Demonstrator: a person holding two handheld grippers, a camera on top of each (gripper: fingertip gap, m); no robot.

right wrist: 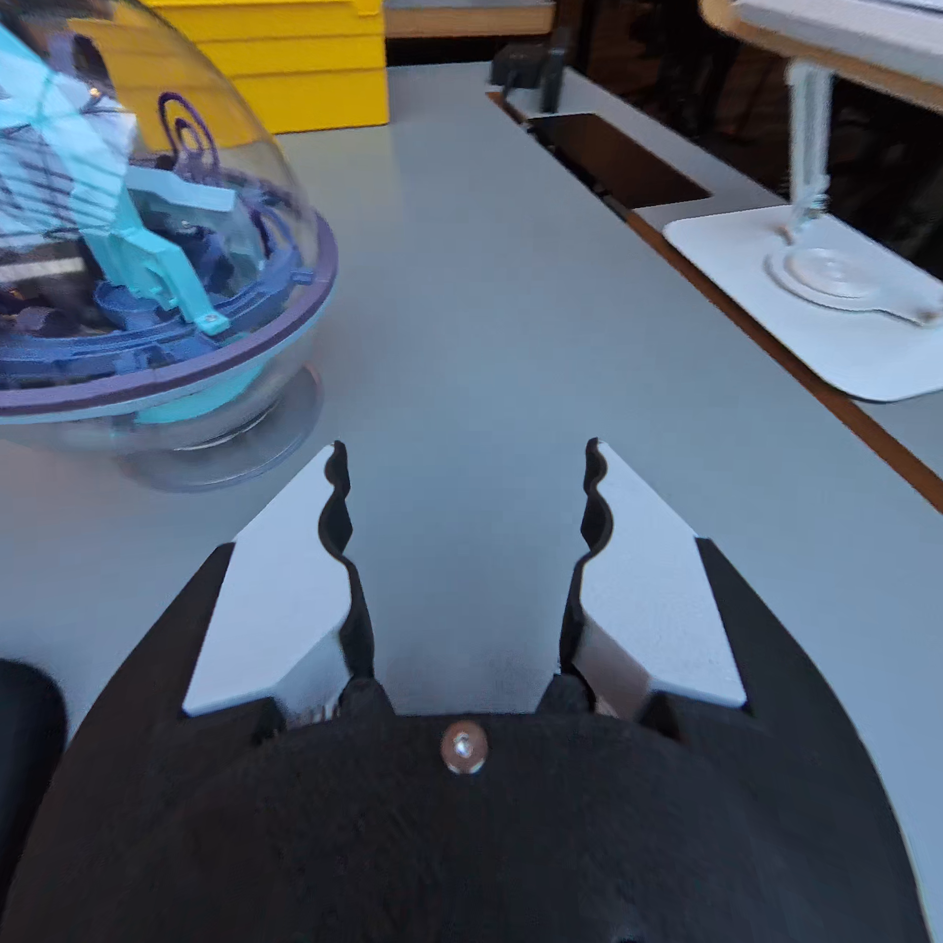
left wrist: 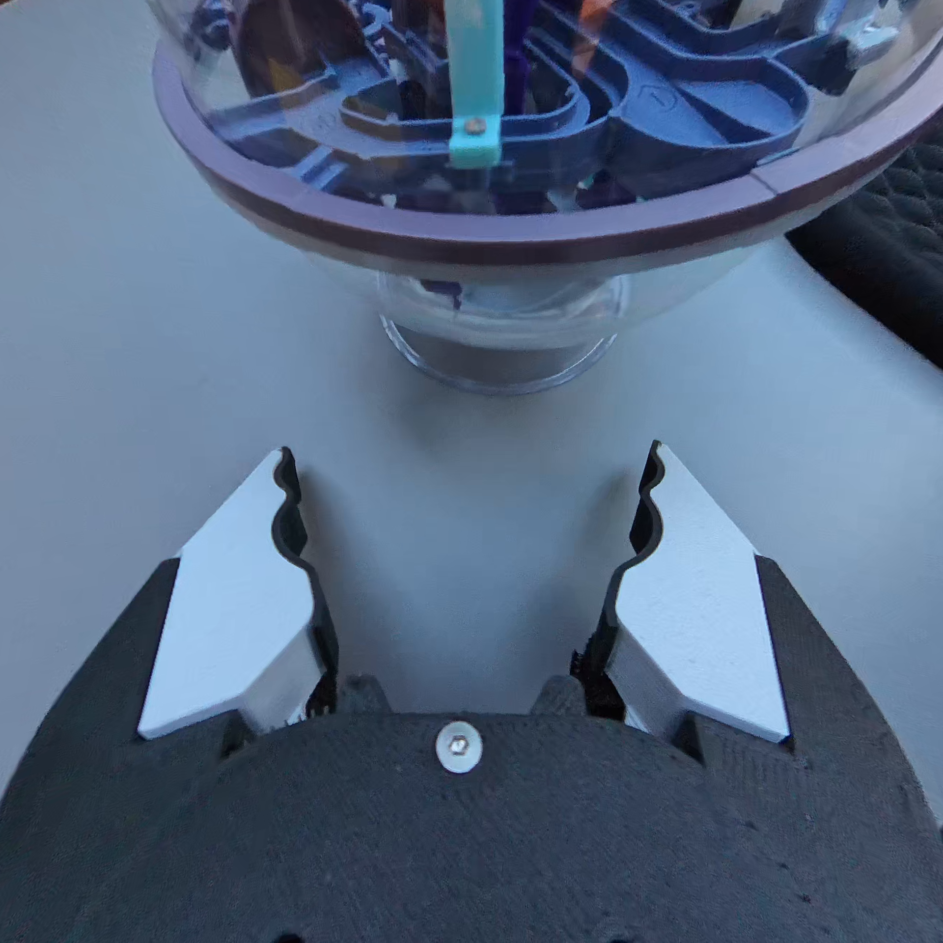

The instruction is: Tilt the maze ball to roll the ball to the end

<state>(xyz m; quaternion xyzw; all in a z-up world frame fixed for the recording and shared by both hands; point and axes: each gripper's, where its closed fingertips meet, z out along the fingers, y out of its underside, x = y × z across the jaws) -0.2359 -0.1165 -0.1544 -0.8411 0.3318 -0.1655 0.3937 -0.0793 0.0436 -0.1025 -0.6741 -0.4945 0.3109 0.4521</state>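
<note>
The maze ball [left wrist: 510, 153] is a clear sphere with a purple band around its middle and blue, teal and purple tracks inside. It rests on a clear ring stand [left wrist: 497, 362] on the grey table [left wrist: 153, 357]. My left gripper [left wrist: 472, 451] is open and empty, just in front of the stand, apart from it. In the right wrist view the maze ball [right wrist: 143, 286] sits at the left. My right gripper [right wrist: 465, 446] is open and empty, to the right of the ball, over bare table. The small rolling ball inside is not discernible.
A dark textured object [left wrist: 877, 255] lies right of the ball. Yellow boxes [right wrist: 286, 61] stand behind it. A white lamp base [right wrist: 816, 301] sits on the neighbouring desk at right, past the table edge [right wrist: 765, 347]. A dark rounded object [right wrist: 25, 740] shows at lower left.
</note>
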